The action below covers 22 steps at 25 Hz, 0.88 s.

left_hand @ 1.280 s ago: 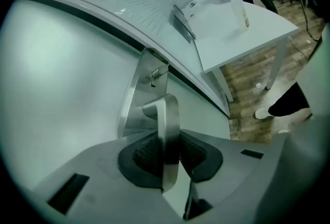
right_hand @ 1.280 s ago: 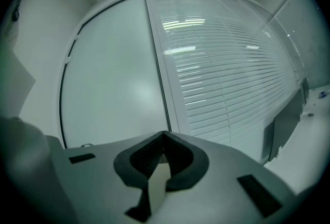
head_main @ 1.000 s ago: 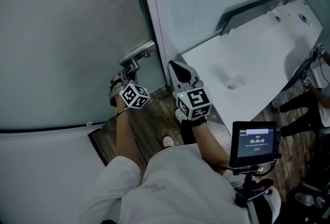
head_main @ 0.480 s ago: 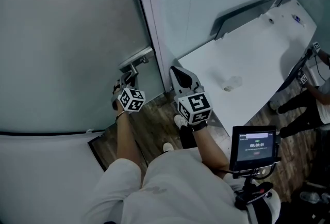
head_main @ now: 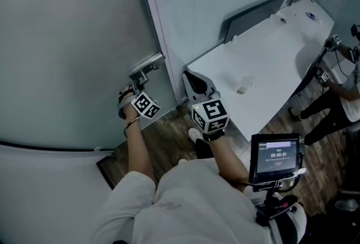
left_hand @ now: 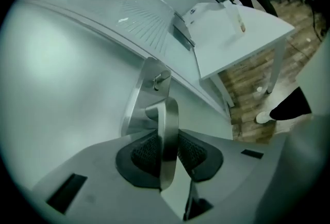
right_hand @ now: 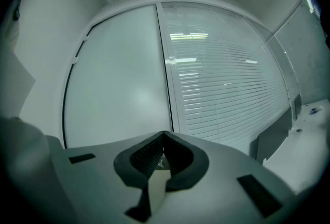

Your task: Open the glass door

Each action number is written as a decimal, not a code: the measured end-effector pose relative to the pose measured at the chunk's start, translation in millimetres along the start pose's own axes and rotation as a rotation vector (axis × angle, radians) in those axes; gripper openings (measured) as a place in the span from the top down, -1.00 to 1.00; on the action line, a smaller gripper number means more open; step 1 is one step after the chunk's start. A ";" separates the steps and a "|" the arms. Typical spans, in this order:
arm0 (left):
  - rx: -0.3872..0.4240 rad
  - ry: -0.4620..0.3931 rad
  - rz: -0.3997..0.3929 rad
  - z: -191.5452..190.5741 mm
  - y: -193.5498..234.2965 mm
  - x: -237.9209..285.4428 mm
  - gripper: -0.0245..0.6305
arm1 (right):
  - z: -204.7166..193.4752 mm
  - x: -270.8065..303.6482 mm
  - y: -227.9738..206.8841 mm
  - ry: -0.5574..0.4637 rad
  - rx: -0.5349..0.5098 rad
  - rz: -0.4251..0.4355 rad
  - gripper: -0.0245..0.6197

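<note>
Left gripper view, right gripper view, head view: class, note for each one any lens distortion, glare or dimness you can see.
Left gripper view: fisheye with black corners; the door frame bows into an arc, the handle in the left tool is sharp. Right gripper view: same bowing; ceiling lights glare on the blinds. Head view: dim, bluish, lines nearly straight; the screen glows.

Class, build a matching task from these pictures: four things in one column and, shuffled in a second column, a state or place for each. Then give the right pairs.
Column one
1. left gripper
2. right gripper
3. table
4. screen

Column two
a. lit, at the lower right of the head view
b. shut, nothing between its jaws
c. white, to the right of the glass door in the head view
d. shut on the door handle

Pairs: 1-d; 2-b; 3-c; 4-a
</note>
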State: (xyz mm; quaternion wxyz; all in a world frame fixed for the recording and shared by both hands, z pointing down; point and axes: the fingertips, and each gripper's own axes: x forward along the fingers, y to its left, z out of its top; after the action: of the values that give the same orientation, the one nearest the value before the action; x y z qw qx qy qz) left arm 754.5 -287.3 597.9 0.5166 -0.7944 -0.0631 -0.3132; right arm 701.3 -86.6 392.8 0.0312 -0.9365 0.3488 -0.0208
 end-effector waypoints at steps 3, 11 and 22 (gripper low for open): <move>-0.008 -0.004 -0.046 -0.8 -9.9 -4.7 0.70 | 2.5 -16.4 9.5 -0.013 -0.009 -0.015 0.92; -0.085 -0.077 -0.099 0.9 -38.1 -45.2 0.68 | -8.1 -75.1 43.4 -0.012 -0.005 -0.063 0.92; -0.062 -0.117 -0.088 16.4 -80.6 -75.9 0.62 | -3.4 -97.9 51.1 -0.012 -0.017 -0.087 0.92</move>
State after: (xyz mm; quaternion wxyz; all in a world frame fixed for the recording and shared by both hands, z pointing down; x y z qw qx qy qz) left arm 667.0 -219.4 613.7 0.4729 -0.8235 -0.1183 -0.2902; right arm 593.8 -61.2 390.7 0.0245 -0.9511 0.3076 -0.0134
